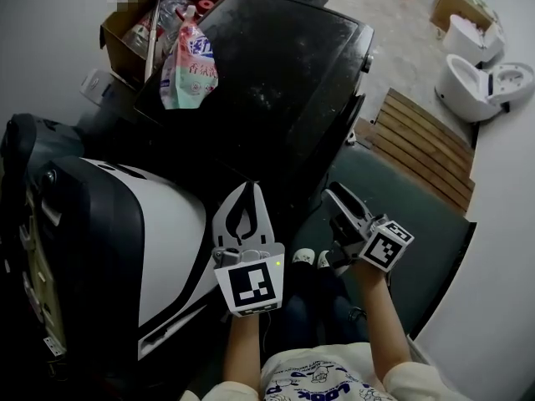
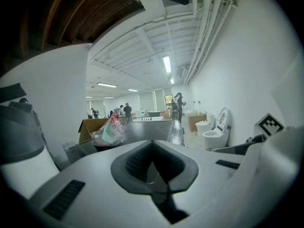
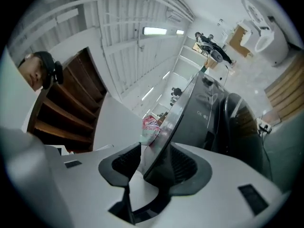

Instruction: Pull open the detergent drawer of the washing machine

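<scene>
Left tool: jaw tips are brought together, with only the bowed gap left behind them; nothing is held.
Right tool: jaws are kept well apart; nothing is pressed by the pads.
Washing machine: a black one is seen just ahead of both tools, its top before the left tool and its front face with the round door beside the right tool.
Detergent drawer: it cannot be picked out on the front in any view.
Front panel writing: a short pale line is printed ahead of the right tool, too small to be read.
Pouch: it is laid on the far left of the machine's top, well ahead of the left tool; red Chinese characters are printed on pink and green, not legible with certainty.
Cardboard box: it is set beyond the pouch.
Toilet: a white one is seen far ahead and to the right of the right tool.
Marker cubes: black-and-white squares are carried, no letters.
</scene>
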`<state>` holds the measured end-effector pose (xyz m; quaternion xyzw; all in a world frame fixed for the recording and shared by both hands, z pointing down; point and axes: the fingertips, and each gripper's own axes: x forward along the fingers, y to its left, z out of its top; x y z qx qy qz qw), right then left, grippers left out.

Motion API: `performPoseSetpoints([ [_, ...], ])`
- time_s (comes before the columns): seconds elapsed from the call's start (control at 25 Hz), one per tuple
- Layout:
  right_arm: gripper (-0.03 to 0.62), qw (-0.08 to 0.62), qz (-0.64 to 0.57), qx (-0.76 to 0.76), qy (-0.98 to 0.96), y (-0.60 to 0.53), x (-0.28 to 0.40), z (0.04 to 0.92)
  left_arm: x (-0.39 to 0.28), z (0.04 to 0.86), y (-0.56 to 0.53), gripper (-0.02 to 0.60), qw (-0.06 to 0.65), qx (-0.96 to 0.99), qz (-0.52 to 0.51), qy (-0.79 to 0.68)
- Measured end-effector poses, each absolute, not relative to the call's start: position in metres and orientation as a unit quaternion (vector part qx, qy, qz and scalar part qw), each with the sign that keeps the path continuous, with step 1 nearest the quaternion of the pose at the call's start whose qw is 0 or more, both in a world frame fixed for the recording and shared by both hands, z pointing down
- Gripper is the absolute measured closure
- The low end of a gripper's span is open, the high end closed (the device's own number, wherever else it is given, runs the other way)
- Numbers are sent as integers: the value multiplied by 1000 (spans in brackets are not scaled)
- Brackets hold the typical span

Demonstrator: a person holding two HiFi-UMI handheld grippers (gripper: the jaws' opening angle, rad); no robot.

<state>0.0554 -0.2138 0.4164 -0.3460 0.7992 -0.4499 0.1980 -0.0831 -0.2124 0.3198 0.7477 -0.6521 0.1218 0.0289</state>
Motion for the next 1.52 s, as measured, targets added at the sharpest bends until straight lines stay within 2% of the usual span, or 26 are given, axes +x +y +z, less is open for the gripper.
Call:
performPoseSetpoints([
  [0.16, 410, 236, -501, -308, 774, -219, 48, 437, -82, 331, -217, 569, 25, 743, 134, -655],
  [0.32, 396, 226, -514, -300, 771, -222, 44, 459, -76, 343, -221, 569, 38, 742, 120, -659],
  [0.72, 367, 252, -539, -275, 755, -232, 45, 499, -60, 380, -220, 569, 75, 739, 115, -660],
  [1.52, 368, 271, -552, -250, 748, -250, 28, 546, -58, 423, -204, 569, 114, 727, 108, -669],
])
